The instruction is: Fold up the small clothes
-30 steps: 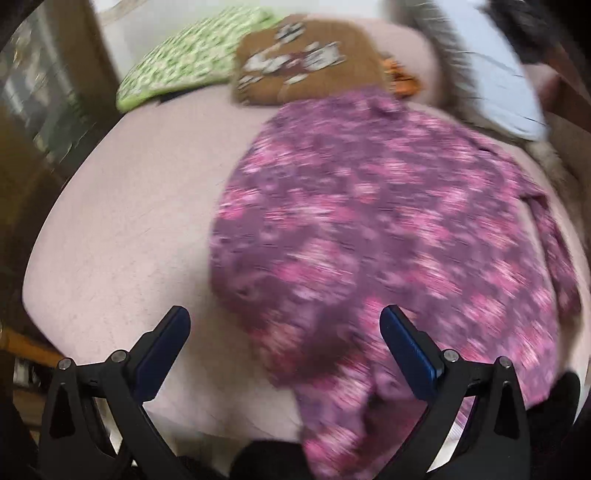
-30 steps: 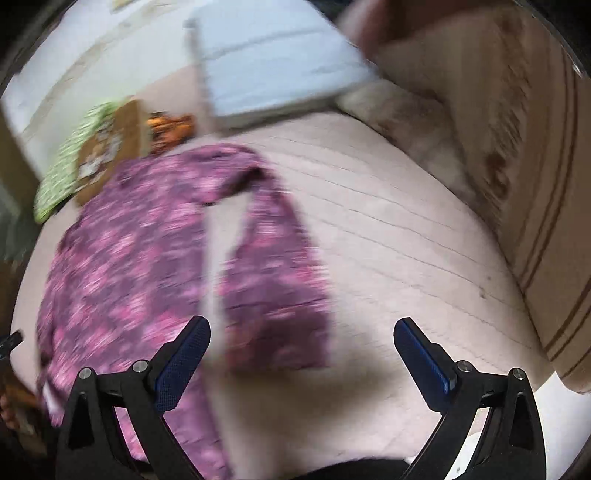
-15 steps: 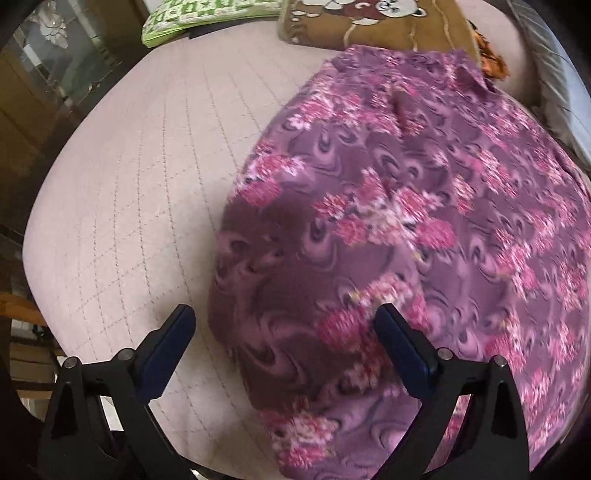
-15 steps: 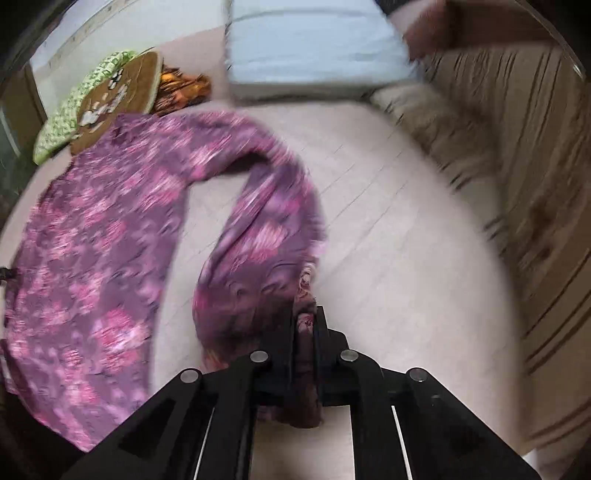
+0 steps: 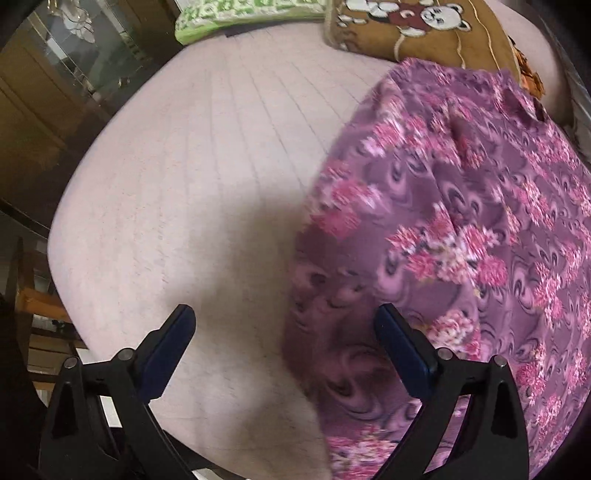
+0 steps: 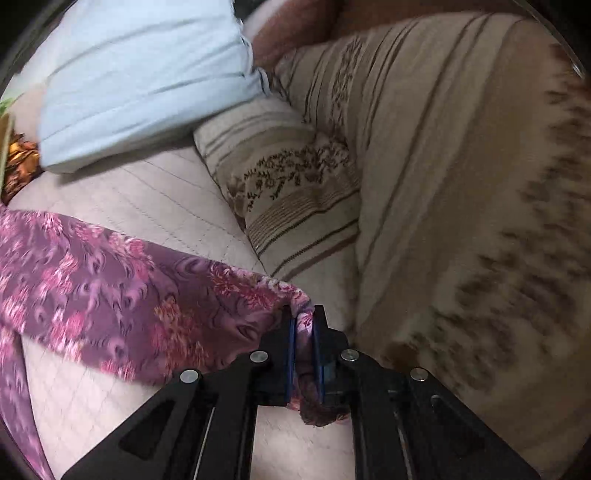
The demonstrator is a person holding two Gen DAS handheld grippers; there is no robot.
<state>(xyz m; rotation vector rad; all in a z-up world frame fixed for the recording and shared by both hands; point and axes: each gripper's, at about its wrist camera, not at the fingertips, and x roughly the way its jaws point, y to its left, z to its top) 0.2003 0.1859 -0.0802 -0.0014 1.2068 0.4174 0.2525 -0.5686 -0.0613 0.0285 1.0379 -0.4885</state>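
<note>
1. Left gripper (image 5: 282, 317) hangs low over the bed (image 5: 192, 177), fingers spread wide and released, nothing between them.
2. One left finger sits above bare pale pink quilting; the other finger (image 5: 400, 343) is right over the near corner of the purple floral garment (image 5: 461, 229).
3. In the left wrist view that garment lies spread across the right half of the bed, its straight side edge running from the near corner up toward the far end.
4. Up at the far end, a brown cushion with cartoon bears (image 5: 417, 29) touches the garment's top edge, and a green patterned cushion (image 5: 236, 14) lies beside it on the left.
5. Off the bed's left edge there's a dark wooden cabinet with glass doors (image 5: 62, 74).
6. Over to the right gripper (image 6: 303, 325): fingers clenched tight on a bunched end of the purple floral garment (image 6: 110, 295), fabric pinched between the blue pads and a tuft poking out behind them.
7. From that grip a long strip of the cloth, apparently a sleeve, stretches away to the left, lifted just above the quilted bed (image 6: 155, 199).
8. Just ahead of the right gripper lies a beige striped pillow (image 6: 280, 192) with a brown leaf pattern, and a matching striped blanket (image 6: 461, 184) rises on the right.
9. A pale blue pillow (image 6: 140, 74) rests at the far end, overlapping the beige pillow's corner.
</note>
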